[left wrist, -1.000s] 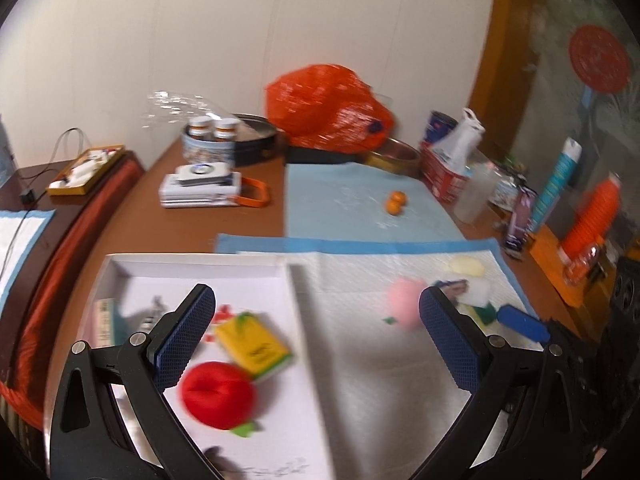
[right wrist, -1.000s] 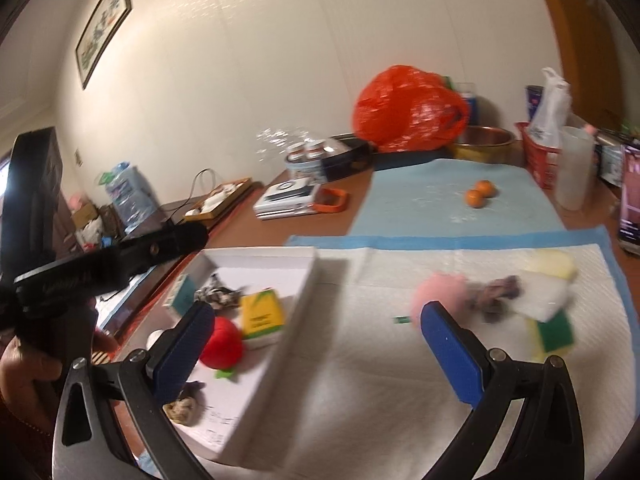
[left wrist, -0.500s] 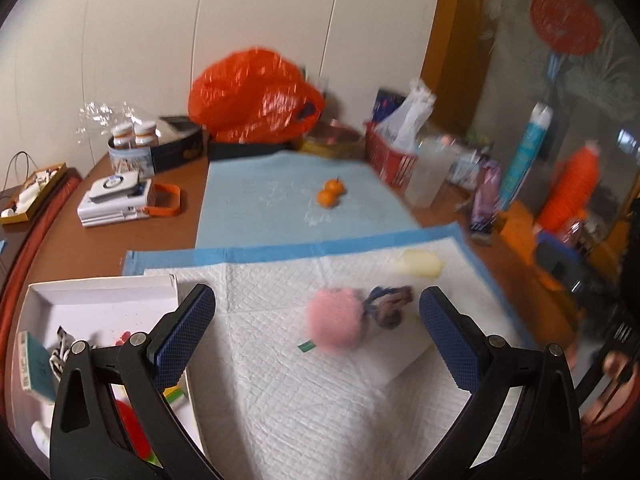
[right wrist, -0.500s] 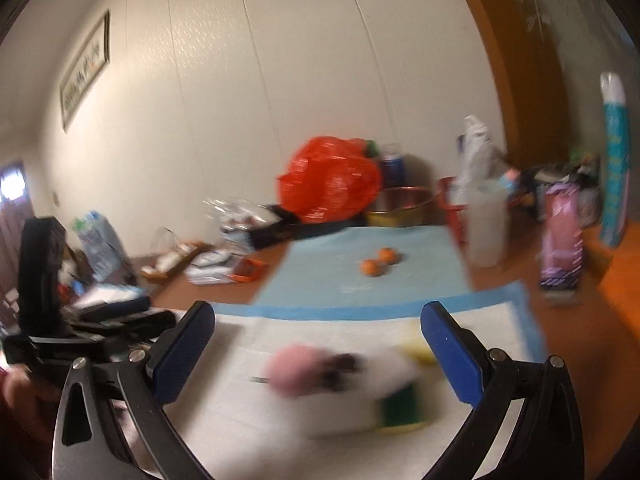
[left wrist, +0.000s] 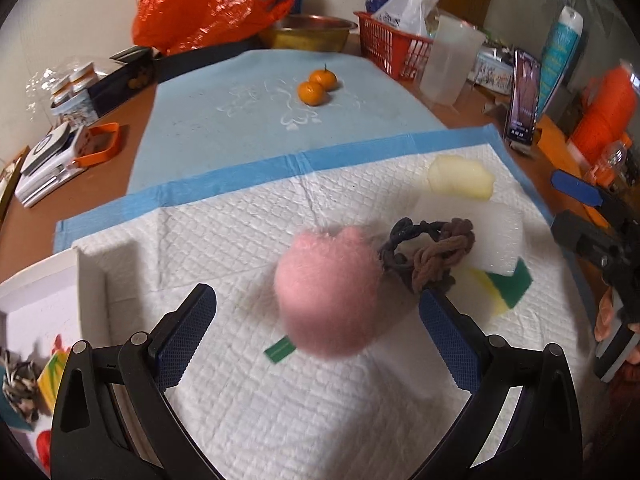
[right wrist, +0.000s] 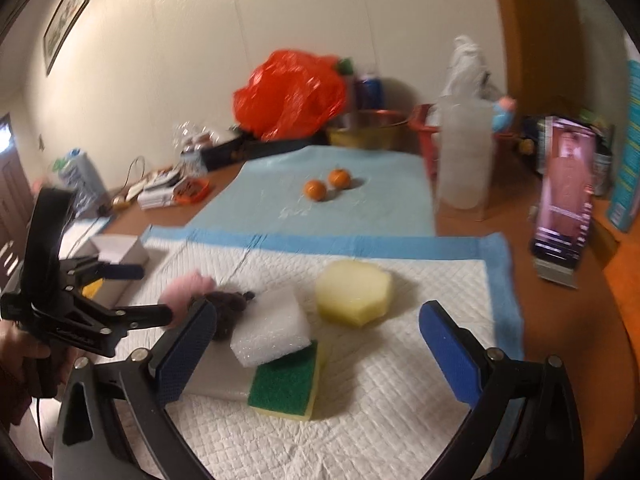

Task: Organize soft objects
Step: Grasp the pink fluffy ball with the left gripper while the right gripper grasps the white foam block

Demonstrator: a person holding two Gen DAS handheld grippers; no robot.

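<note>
A fluffy pink ball [left wrist: 328,292] lies on the white quilted pad [left wrist: 280,408], just ahead of and between the spread fingers of my open left gripper [left wrist: 316,336]. To its right are two braided scrunchies [left wrist: 428,256], a white foam block [left wrist: 492,236], a yellow-green sponge [left wrist: 510,284] and a pale yellow sponge [left wrist: 460,178]. My right gripper [right wrist: 318,346] hangs open over the foam block [right wrist: 272,328] and green sponge [right wrist: 286,384], holding nothing. The right wrist view shows the left gripper [right wrist: 154,293] by the pink ball [right wrist: 186,290]. A white box [left wrist: 40,300] with toys sits left.
Two oranges [left wrist: 316,86] rest on a blue mat behind the pad. Along the back stand an orange plastic bag [left wrist: 212,0], a brass bowl [left wrist: 312,32], a red basket [left wrist: 392,52] and a translucent jug [left wrist: 448,64]. A phone on a stand [right wrist: 560,200] is at right.
My left gripper swung right from above the white box and dropped close to the pink ball. The right gripper shifted right and down, over the sponges. Both stayed open.
</note>
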